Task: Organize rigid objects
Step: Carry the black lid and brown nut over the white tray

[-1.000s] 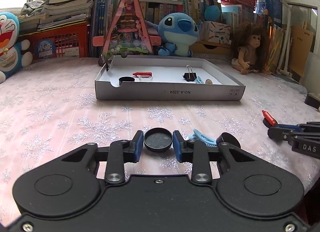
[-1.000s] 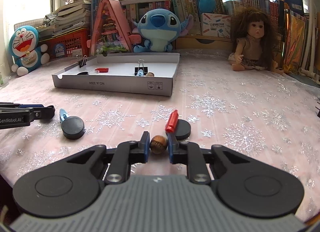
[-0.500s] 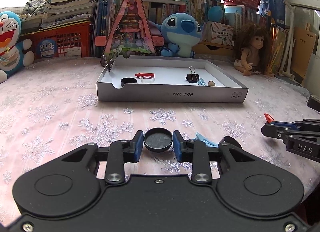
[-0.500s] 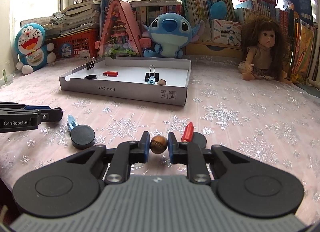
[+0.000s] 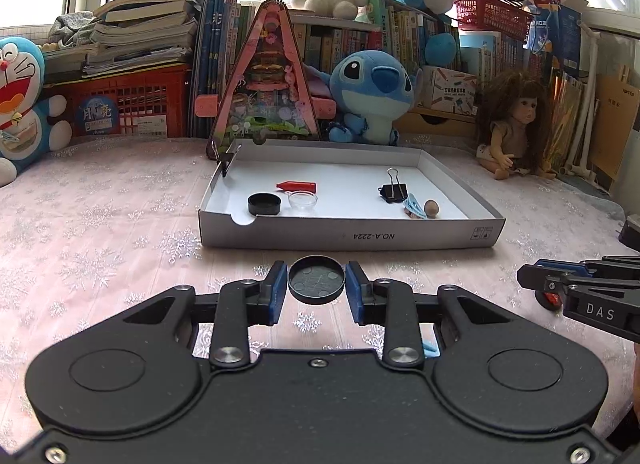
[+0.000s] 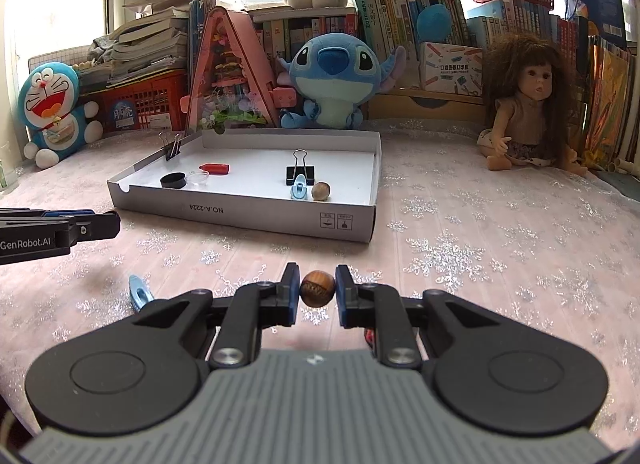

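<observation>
Left wrist, left claw [image 5: 316,282] level, gripping cap [image 5: 316,279]

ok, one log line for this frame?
left claw: shut on black cap | right claw: shut on wooden ball | both near box front | nothing dropped yet

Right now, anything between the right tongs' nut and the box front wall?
Nothing. Right wrist view shows only bare snowflake tablecloth between the held nut and the box front wall.

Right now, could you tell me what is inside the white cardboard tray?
Inside the tray: black cap, clear dish, red piece, binder clip, blue clip, wooden bead. Another binder clip grips its far-left wall. The near wall hides a floor strip.
</observation>
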Demonstrator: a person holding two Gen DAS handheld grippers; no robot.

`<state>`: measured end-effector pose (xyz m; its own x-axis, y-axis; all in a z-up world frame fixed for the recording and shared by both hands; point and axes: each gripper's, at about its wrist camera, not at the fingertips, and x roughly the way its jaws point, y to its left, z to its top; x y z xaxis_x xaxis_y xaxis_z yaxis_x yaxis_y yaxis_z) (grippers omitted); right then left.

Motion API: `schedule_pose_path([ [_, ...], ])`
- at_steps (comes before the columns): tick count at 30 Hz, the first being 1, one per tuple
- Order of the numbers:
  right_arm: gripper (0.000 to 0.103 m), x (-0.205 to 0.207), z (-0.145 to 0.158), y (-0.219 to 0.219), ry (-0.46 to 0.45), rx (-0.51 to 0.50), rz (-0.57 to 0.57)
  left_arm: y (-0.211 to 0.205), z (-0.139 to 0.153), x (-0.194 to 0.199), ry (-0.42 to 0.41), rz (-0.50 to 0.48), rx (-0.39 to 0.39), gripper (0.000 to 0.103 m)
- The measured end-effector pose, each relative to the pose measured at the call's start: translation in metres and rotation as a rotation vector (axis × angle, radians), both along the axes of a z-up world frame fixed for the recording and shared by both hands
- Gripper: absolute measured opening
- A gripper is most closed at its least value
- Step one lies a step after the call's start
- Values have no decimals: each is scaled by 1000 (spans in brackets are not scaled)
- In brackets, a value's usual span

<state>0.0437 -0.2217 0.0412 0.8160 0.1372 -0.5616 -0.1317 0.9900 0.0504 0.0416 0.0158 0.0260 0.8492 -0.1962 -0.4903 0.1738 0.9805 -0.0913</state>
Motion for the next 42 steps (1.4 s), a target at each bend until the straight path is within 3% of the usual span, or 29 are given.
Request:
schedule_pose_path([
  [17, 23, 56, 18, -19, 15, 102, -36, 7, 26, 59, -8, 38, -25, 29],
  [32, 23, 116, 10, -6, 46, 55, -60, 6, 11, 121, 35, 81, -9, 29],
  [42, 23, 140, -3, 0, 86, 30, -68, 8, -3, 142, 57, 98, 6, 30],
])
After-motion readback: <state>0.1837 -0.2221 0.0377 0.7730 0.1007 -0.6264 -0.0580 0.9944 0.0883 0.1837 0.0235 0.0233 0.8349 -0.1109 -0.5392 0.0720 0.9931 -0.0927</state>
